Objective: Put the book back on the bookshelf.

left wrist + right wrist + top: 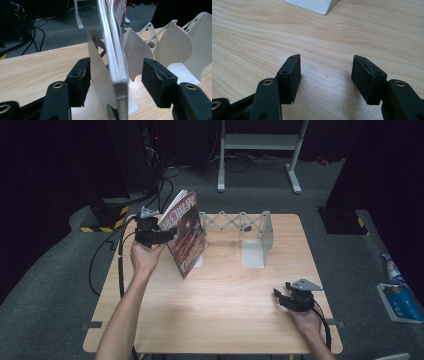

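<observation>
Wooden table (220,285) is carrying a rack (250,232) where the left gripper (115,75), jaws apart around a leaning book (185,232), is letting it rest, while the right gripper (290,297) is waiting wide open nearby.

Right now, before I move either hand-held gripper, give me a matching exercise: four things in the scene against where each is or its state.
1. book
2. left hand-held gripper
3. right hand-held gripper
4. white expanding rack

A. open over bare table
B. stands tilted at the rack's left end
C. jaws apart either side of the book, pads clear
D. stretched across the table's far side

Pairs: 1-B, 2-C, 3-A, 4-D
</observation>
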Available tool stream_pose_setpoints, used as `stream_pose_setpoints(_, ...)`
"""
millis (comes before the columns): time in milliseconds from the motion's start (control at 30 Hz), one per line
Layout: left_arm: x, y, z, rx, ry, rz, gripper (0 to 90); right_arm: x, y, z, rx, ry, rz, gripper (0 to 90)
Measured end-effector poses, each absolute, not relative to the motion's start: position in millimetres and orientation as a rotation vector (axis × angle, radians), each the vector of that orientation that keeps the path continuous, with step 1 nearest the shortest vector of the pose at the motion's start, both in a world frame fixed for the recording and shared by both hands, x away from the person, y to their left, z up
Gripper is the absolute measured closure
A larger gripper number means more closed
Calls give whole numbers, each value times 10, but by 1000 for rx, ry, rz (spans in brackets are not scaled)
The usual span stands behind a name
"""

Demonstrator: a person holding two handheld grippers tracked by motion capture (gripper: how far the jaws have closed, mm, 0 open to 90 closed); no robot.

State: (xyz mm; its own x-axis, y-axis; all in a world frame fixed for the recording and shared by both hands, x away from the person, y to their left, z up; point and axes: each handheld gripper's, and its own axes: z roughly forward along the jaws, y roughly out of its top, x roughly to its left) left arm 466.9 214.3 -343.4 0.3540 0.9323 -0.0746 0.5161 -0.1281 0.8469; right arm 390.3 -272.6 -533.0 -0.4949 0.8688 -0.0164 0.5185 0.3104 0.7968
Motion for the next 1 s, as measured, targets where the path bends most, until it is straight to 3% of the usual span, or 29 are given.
stream_pose_setpoints(1000, 4406, 2365, -3425, 1684, 1231, 626, 377, 3904, -2728, -5333, 1224, 2134, 1049, 405)
